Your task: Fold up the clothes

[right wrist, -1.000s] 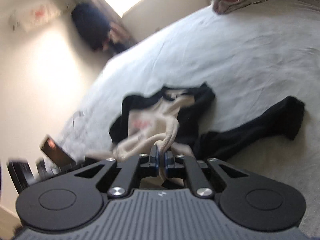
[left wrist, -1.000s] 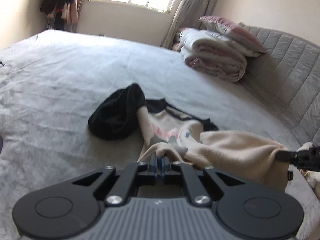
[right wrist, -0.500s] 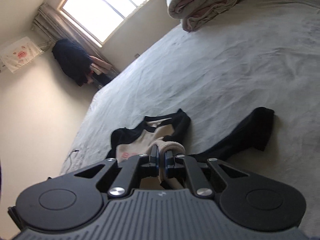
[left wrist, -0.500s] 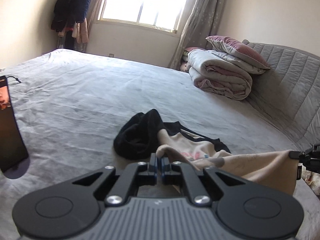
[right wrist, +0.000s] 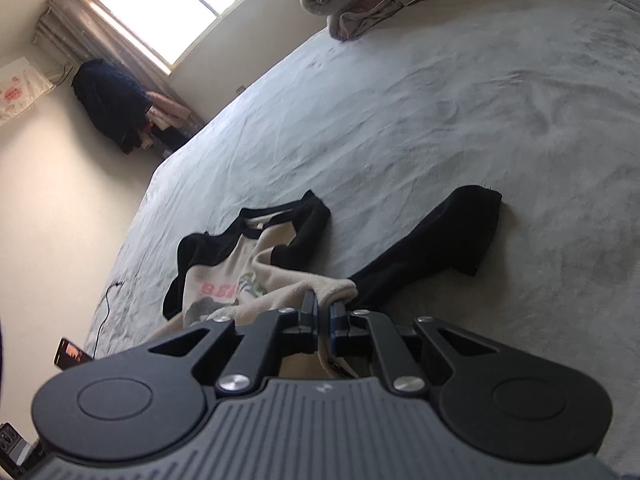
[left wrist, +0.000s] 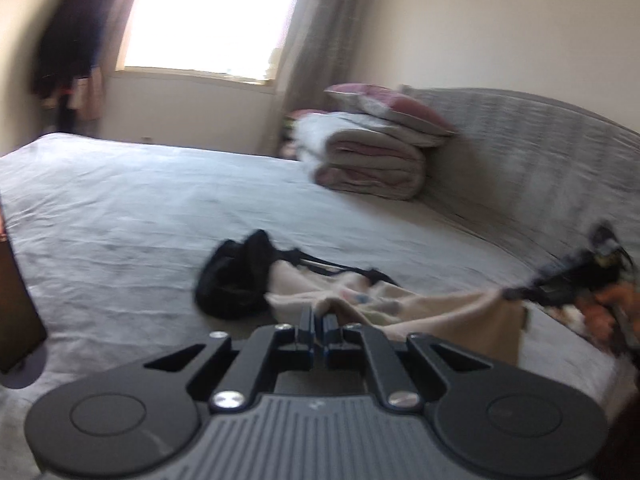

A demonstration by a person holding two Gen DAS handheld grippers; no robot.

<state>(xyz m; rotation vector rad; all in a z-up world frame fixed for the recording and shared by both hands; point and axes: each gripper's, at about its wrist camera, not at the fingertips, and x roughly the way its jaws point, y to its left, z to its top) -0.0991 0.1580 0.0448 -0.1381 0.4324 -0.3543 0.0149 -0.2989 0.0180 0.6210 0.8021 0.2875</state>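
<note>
My left gripper (left wrist: 319, 322) is pinched on the cream hem of the shirt (right wrist: 236, 276); my right gripper (right wrist: 324, 312) is clamped on another bit of that hem. The shirt — cream body, black sleeves — lies on the grey bed (right wrist: 460, 120), hem edge lifted between the two grippers. One black sleeve (right wrist: 436, 240) stretches out to the right. Folded quilt (left wrist: 368, 156) sits far back by the headboard.

A home bedroom: a wide bed (right wrist: 460, 92) with a grey cover and padded headboard (left wrist: 532, 152), folded quilt (left wrist: 360, 160) and pillow (left wrist: 396, 110), curtained window (left wrist: 208, 16), what look like coats (right wrist: 108, 104) hanging in the corner.
</note>
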